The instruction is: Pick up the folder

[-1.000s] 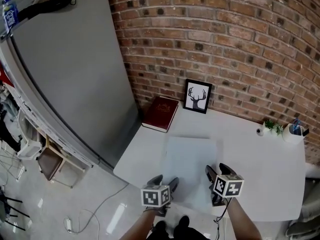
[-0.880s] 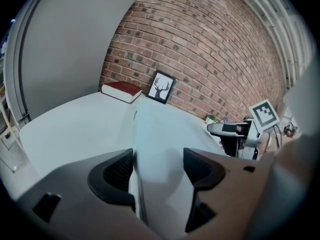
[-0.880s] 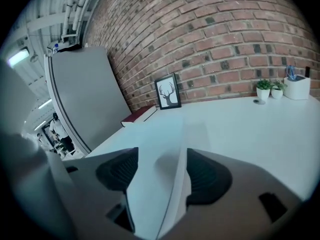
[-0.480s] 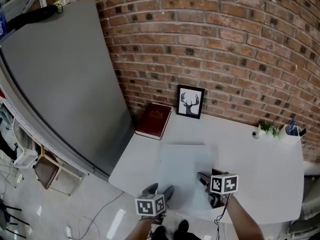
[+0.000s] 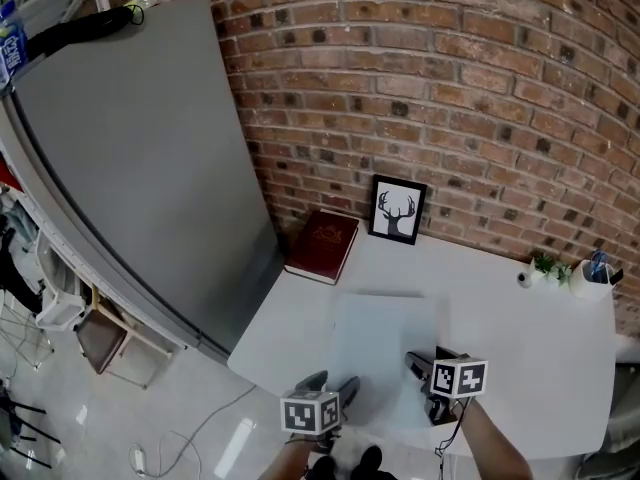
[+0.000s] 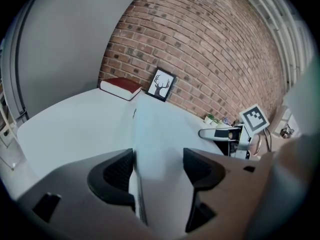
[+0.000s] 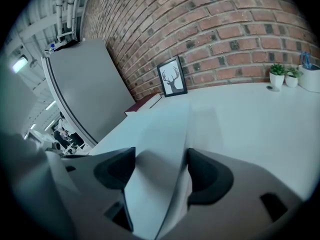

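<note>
Head view: pale folder (image 5: pixel 385 348) lies on the white table (image 5: pixel 530 318), toward the near edge, and both grippers are in at its near side. Left gripper (image 6: pixel 157 160), in the left gripper view: jaws wide apart, the folder's near-left edge runs between them, nothing pinched. Right gripper (image 7: pixel 160 169), in the right gripper view: same story at the near-right, jaws spread, the sheet sits between them, unclamped. Far left on the table is a red book (image 5: pixel 322 245), and just right of it a framed deer picture (image 5: pixel 397 211) stands against the brick wall (image 5: pixel 450 88).
</note>
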A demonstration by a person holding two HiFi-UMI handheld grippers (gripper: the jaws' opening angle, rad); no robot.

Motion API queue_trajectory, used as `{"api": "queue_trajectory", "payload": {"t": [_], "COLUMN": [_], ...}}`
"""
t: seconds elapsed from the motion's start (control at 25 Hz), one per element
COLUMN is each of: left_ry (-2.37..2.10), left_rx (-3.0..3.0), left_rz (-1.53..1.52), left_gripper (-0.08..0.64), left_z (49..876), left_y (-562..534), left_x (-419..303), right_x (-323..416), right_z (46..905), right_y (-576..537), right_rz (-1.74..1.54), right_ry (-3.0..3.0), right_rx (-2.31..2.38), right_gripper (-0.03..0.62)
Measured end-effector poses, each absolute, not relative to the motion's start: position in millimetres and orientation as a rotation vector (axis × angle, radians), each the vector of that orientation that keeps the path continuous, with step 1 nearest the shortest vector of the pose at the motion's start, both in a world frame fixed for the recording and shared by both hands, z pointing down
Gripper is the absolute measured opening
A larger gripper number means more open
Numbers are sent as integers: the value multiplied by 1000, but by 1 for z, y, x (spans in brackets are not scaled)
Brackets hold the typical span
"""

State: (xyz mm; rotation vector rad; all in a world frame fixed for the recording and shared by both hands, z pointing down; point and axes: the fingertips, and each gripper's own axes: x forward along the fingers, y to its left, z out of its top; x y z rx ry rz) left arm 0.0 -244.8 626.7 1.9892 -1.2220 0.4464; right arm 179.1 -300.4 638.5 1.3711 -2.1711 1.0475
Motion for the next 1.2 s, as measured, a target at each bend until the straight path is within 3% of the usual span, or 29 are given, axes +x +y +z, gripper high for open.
{"api": "queue_trajectory", "payload": {"t": [0.64, 1.2], "left_ry": [-1251, -1347], "left_rx": [2127, 2374], "left_rz": [427, 276], "left_gripper": [295, 295], "left_z": [596, 494], "left_y": [-239, -254], "left_x": [6, -8], "right_x": [189, 178], "right_z": [597, 483], "right_y": [-289, -292], "right_rz": [1010, 727], "right_ry": [-2200, -2381], "right_rx": [1556, 1750], "right_gripper": [316, 313]}}
